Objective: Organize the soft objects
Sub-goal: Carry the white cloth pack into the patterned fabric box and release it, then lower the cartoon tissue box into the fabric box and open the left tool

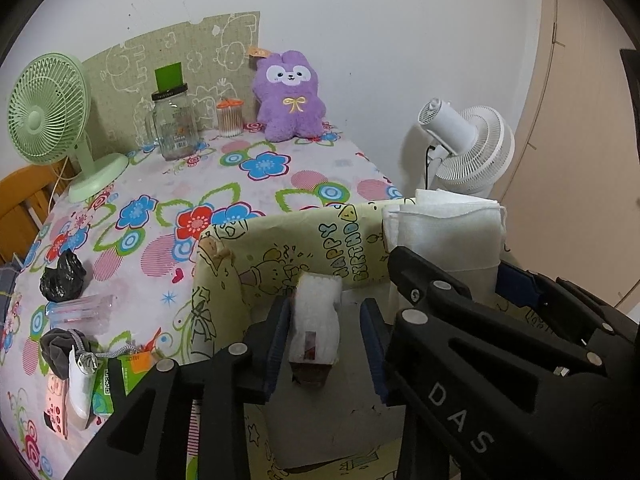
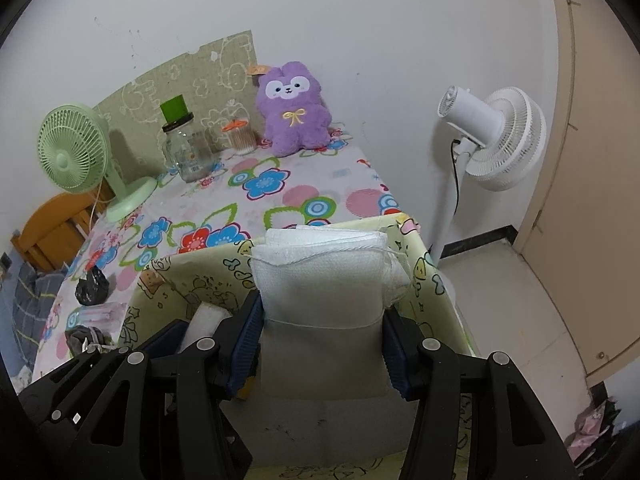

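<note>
Box (image 1: 224, 276) floor partly hidden behind grippers; jar (image 1: 176, 128) label unreadable.

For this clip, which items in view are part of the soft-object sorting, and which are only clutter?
Part of the job:
- small white roll, between the open left jaws
- folded white cloth, clamped in the right jaws
- yellow birthday-print box
- purple plush, possibly

Just lying about:
- green desk fan
- glass jar
- cotton swab tub
- white floor fan
- black crumpled bag
</note>
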